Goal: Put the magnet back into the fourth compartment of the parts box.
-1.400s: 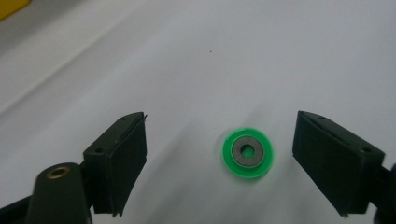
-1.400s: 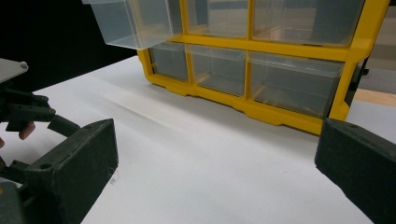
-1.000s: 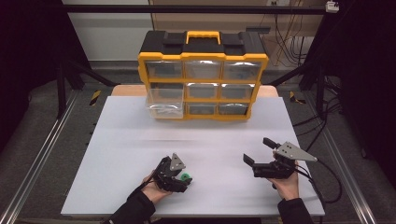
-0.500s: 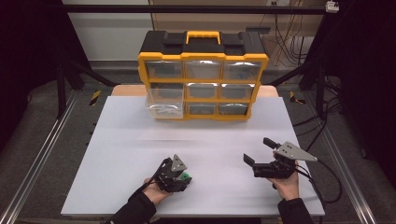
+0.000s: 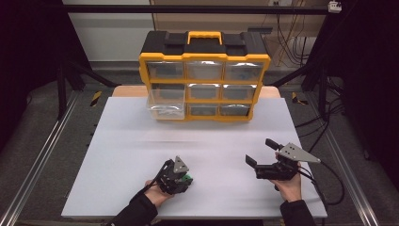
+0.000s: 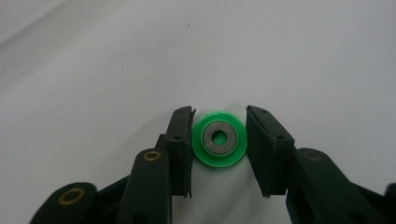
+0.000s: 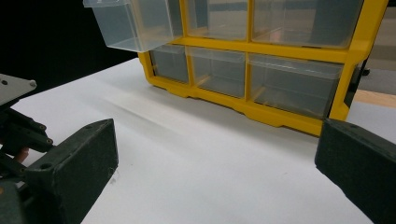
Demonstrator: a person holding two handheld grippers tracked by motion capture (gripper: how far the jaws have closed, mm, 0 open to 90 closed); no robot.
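Green washer [image 6: 219,139] — underside hidden — between closing fingers [image 6: 180,133].

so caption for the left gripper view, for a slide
Left gripper jaws, just closing, flank a green disc with a metal ring centre on the white table.

The high view looked down from above the white table [image 5: 141,141], far off. The left gripper view looked straight down, very close to the table. The right gripper view looked low across it toward the yellow drawer box [image 7: 261,107], which the high view shared.
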